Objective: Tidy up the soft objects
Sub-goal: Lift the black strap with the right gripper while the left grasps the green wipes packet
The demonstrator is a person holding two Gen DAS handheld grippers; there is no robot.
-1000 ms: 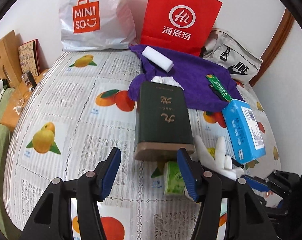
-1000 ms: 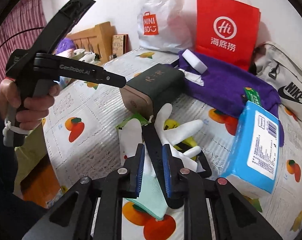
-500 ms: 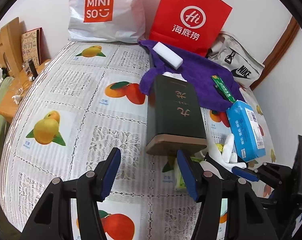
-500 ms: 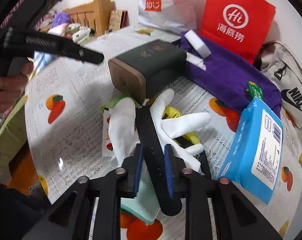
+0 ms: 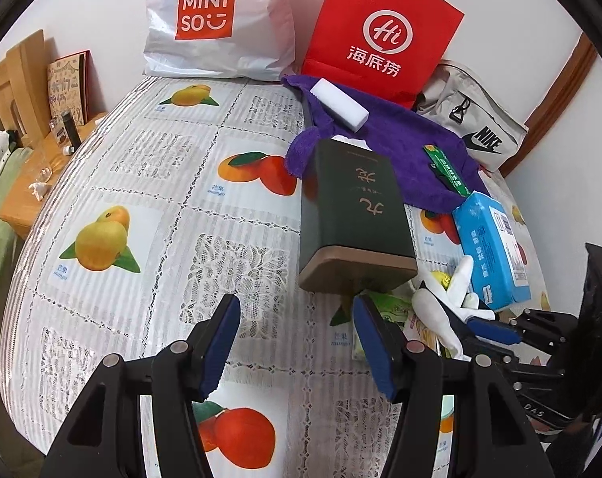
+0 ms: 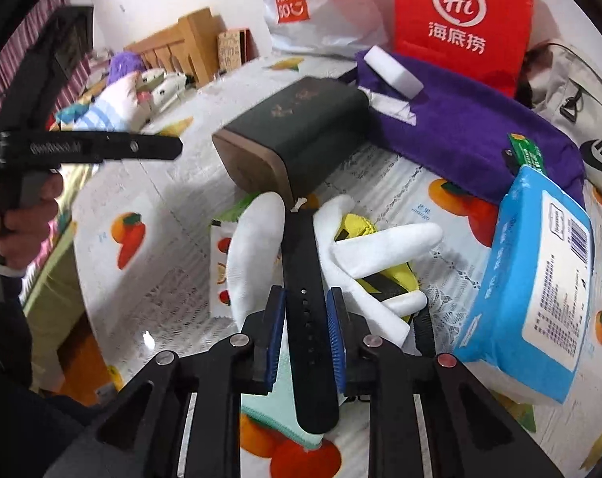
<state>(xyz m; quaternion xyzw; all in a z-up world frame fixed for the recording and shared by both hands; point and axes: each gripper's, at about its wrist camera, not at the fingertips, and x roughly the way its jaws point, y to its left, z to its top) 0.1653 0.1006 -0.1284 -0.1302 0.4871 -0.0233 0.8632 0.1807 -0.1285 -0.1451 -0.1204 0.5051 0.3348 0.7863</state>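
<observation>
— Well, biggest worry first: the dark green box (image 6: 301, 135) crowds the pile, and my right gripper (image 6: 304, 338) is pinched narrow around the black strap (image 6: 303, 279) on the white glove (image 6: 364, 255); its jaws just closed further

— So the strap could drag the glove along?

— Likely; my left gripper (image 5: 293, 342) hangs half-open, holding nothing

free: desk (image 5: 149, 199) bare left of dark box (image 5: 352, 207) | blocked: right, gloves (image 6: 364, 255), blue pack (image 6: 540, 279)
</observation>
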